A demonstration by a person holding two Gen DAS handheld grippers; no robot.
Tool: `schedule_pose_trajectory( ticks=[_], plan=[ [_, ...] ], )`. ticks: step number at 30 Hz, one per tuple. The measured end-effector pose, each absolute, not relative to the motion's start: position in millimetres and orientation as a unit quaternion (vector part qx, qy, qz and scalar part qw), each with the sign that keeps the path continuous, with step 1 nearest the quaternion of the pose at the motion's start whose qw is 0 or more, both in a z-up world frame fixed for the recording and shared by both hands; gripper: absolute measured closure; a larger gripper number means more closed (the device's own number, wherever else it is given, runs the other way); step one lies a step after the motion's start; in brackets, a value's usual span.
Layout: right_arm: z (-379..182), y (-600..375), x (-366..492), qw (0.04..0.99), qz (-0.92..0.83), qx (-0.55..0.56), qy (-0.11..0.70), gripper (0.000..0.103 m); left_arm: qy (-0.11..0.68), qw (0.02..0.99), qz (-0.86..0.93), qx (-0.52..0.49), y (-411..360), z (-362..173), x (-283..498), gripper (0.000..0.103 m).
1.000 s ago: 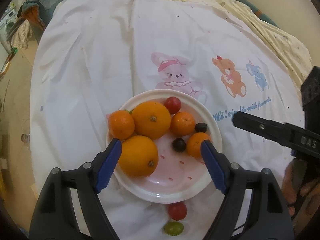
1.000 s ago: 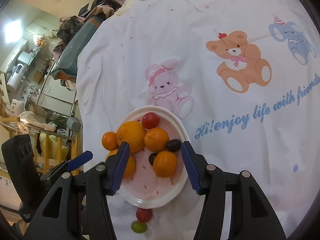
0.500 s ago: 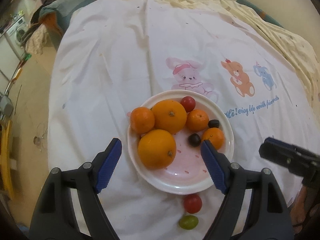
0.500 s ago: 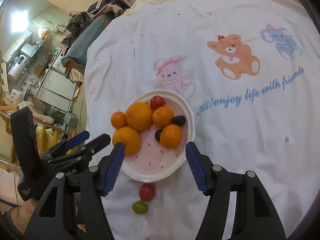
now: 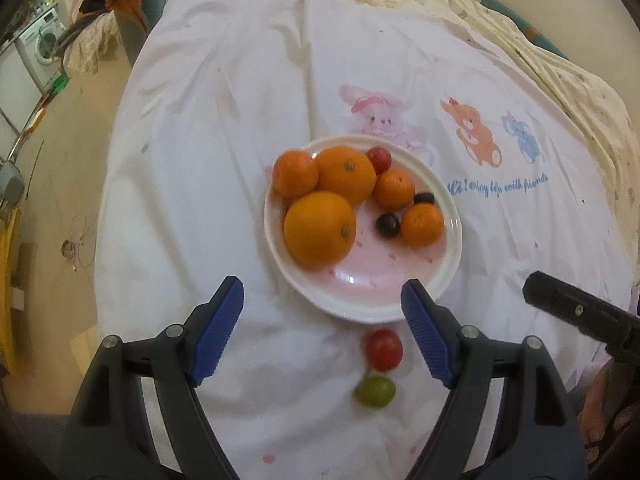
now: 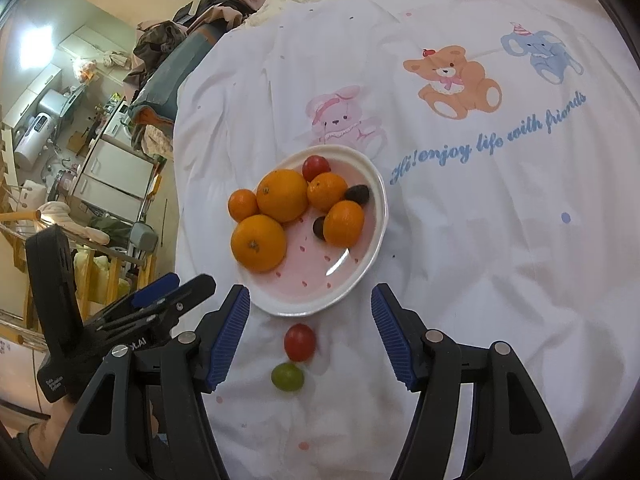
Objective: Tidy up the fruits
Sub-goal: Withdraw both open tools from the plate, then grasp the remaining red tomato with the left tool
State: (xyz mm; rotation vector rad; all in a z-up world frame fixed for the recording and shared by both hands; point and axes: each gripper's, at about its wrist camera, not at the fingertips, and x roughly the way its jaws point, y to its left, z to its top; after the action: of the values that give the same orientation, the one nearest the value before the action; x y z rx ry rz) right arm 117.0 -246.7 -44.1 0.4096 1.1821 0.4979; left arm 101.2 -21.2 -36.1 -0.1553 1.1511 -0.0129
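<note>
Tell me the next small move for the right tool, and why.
Probably lower the right tool onto the red tomato and close on it. Its jaws have just been opening and hold nothing. The tomato and the green grape lie on the cloth just outside the plate, where the other fruit already sits, and the tomato is nearest the rim.

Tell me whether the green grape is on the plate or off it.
Off. The green grape lies on the white cloth beside a red tomato, outside the plate's rim.

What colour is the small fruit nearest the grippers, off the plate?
Green fruit; clearest in the right wrist view.
</note>
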Motion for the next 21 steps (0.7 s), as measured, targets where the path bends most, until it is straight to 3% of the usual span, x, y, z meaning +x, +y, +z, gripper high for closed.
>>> schedule_pose_trajectory(
  ticks=[12, 21],
  plan=[
    [-61, -253, 105, 0.761, 0.213, 0.219, 0.572, 0.037, 0.567, 0.818, 0.01, -0.094, -15, -57, 74, 0.025],
    [-70, -267, 107, 0.757, 0.191, 0.229, 0.581, 0.036, 0.613, 0.784, -0.04, -0.083, -59, -93, 86, 0.025]
  ],
)
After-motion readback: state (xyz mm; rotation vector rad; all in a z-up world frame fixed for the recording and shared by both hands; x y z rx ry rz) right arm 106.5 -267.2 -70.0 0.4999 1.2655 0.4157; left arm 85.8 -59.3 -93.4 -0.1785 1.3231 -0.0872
